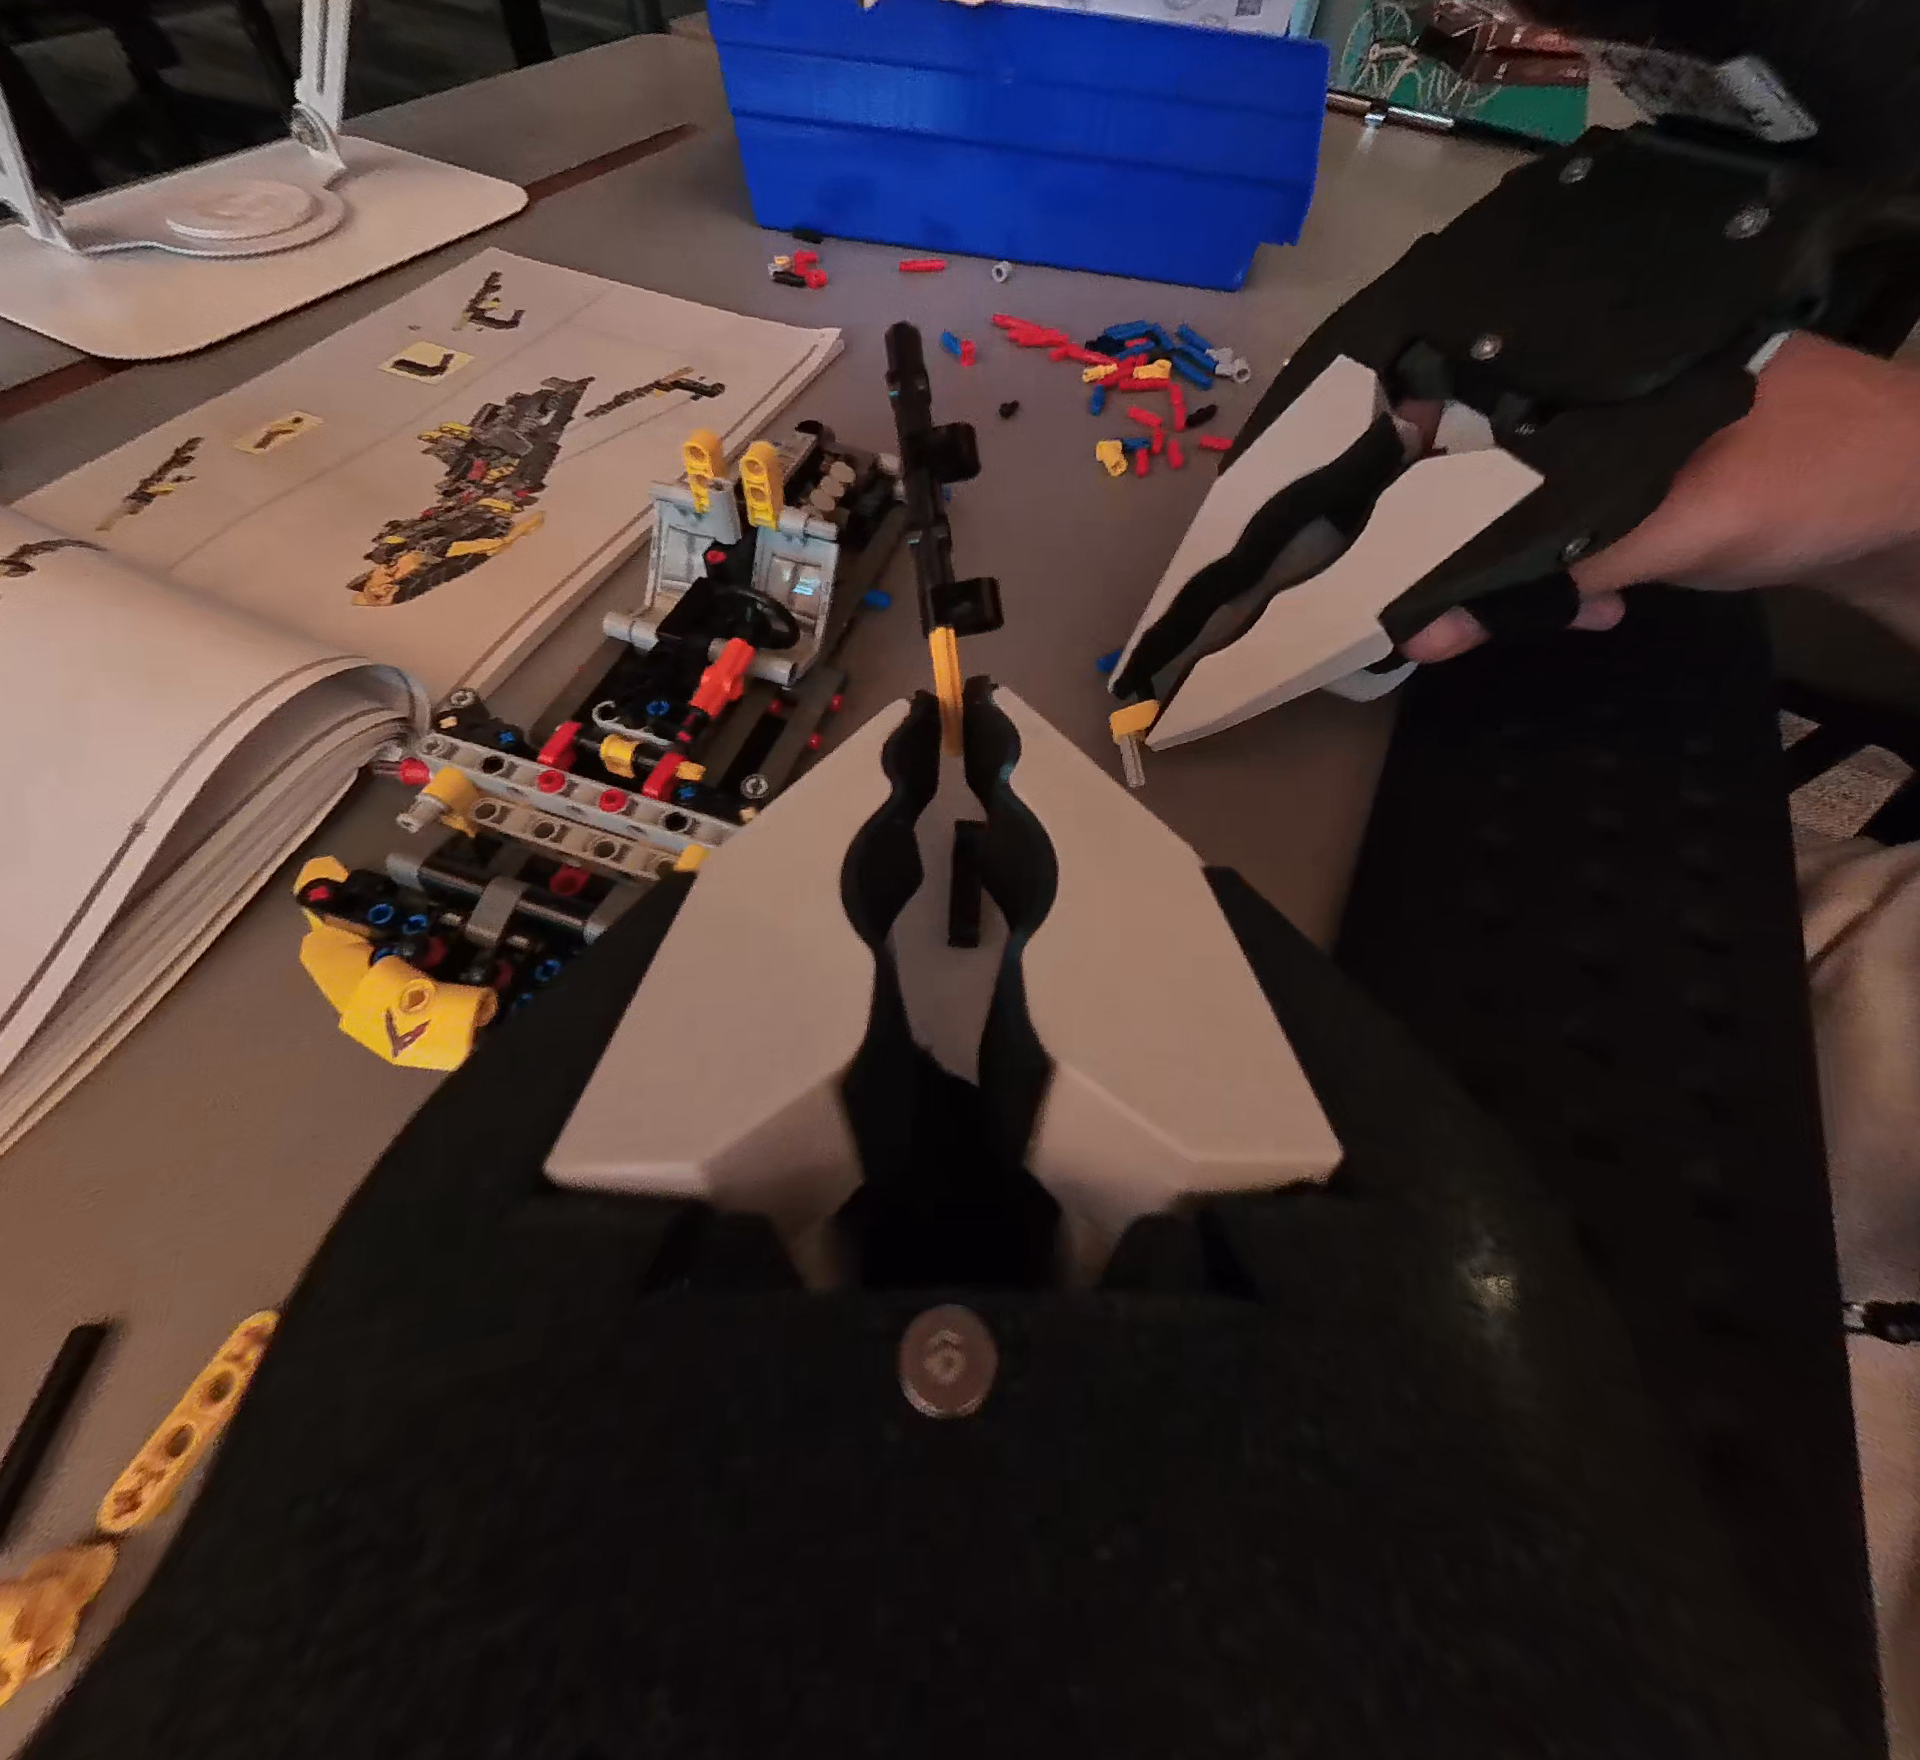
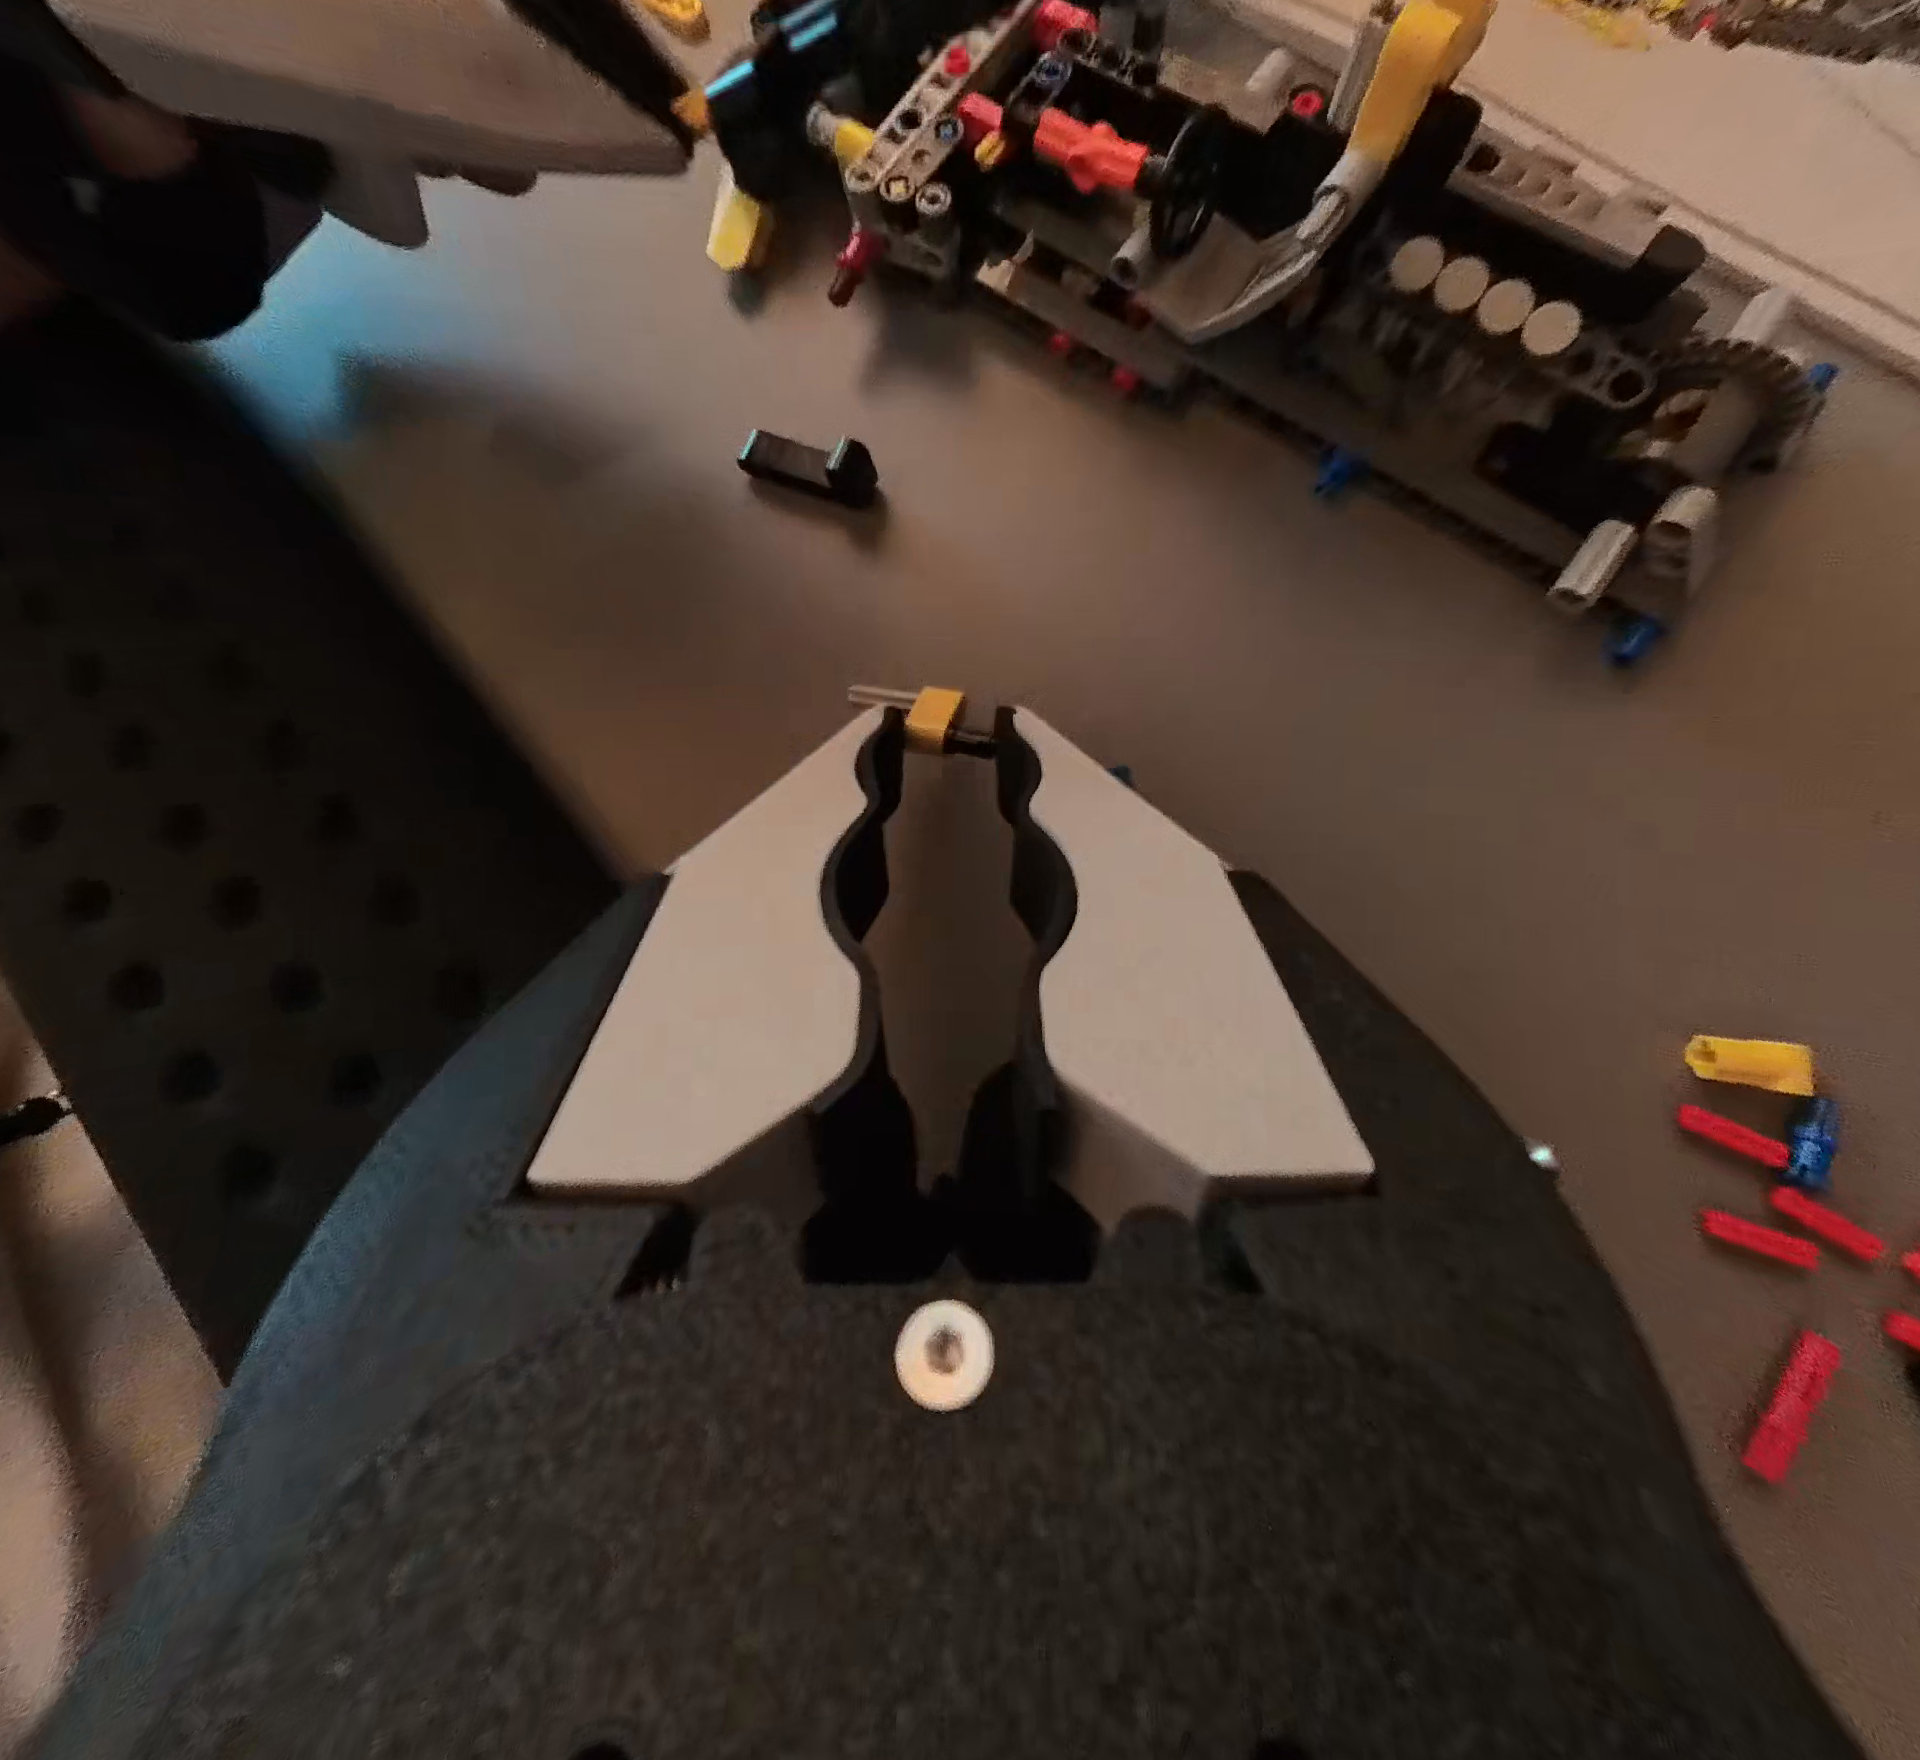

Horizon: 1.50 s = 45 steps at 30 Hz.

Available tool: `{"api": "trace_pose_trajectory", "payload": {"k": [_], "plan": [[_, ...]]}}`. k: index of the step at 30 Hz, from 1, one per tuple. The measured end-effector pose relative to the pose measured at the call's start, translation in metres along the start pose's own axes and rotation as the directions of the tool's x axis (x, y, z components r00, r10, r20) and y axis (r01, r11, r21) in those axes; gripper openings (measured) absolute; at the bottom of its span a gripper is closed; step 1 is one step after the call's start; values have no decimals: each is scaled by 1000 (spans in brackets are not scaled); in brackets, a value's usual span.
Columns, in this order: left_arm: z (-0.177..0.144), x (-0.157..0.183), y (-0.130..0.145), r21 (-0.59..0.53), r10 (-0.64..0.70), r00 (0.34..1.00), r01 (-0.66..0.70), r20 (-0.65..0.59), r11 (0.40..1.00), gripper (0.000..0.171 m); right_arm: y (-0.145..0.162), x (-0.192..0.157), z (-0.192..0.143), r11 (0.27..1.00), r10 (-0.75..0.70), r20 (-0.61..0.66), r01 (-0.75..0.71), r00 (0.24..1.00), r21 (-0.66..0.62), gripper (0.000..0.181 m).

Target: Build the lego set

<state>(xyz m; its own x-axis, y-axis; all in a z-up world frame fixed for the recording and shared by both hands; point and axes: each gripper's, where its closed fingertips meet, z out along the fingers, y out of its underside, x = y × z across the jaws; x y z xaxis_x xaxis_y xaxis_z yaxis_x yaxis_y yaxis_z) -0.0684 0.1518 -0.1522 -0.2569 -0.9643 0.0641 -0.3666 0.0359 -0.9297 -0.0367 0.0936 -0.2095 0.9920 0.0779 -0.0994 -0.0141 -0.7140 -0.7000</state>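
My left gripper (image 1: 948, 711) is shut on the yellow end of a long black beam assembly (image 1: 928, 484), which sticks out forward above the table. The half-built lego car chassis (image 1: 665, 702) lies just left of it, beside the open instruction book (image 1: 416, 463). My right gripper (image 2: 945, 718) is shut on a small yellow connector (image 2: 932, 719) with a grey pin through it. In the left wrist view it hovers to the right (image 1: 1132, 718), low over the table. The right wrist view shows the chassis (image 2: 1247, 235) ahead and the left gripper (image 2: 681, 121) at top left.
A blue bin (image 1: 1018, 131) with paper bags stands at the back. Loose red, blue and yellow pins (image 1: 1143, 380) lie in front of it. A small black piece (image 2: 810, 469) lies on the table. Yellow beams (image 1: 187, 1430) lie near left. A black perforated mat (image 2: 208, 775) lines the near edge.
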Motion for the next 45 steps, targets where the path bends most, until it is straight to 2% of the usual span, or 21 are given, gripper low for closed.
{"api": "trace_pose_trajectory", "payload": {"k": [4,8,12,18,22,27,33,36,39,45], "plan": [[-2,-4,0,-16,97,993,-96,63,995,2,5,-1,2,999,-2,6,2,1000,-32,17],[-2,1,0,-46,287,950,-283,121,958,2,9,-2,6,998,8,28,-6,1000,-66,17],[-2,3,2,-77,369,917,-361,154,929,2,9,-4,6,998,18,52,-15,999,-68,18],[-2,-1,7,-154,514,829,-491,218,857,2,7,-7,4,998,30,91,-26,995,-51,33],[-1,1,9,-190,587,776,-556,231,809,1,-5,-6,-3,999,43,122,-47,992,27,34],[-3,3,6,-170,581,779,-555,237,814,2,-39,-9,-10,978,35,214,-78,976,195,34],[-8,-11,5,-135,455,855,-435,249,890,2,-75,9,-9,915,13,241,-109,970,388,33],[-11,-17,2,-86,348,906,-337,240,937,2,-71,17,-4,917,34,231,-122,972,379,33],[-12,-22,0,-54,276,934,-271,228,961,2,-74,20,-12,894,38,227,-135,973,428,30],[-9,-22,2,-68,297,927,-289,230,955,2,-74,23,-16,880,83,274,-200,958,432,29]]}}
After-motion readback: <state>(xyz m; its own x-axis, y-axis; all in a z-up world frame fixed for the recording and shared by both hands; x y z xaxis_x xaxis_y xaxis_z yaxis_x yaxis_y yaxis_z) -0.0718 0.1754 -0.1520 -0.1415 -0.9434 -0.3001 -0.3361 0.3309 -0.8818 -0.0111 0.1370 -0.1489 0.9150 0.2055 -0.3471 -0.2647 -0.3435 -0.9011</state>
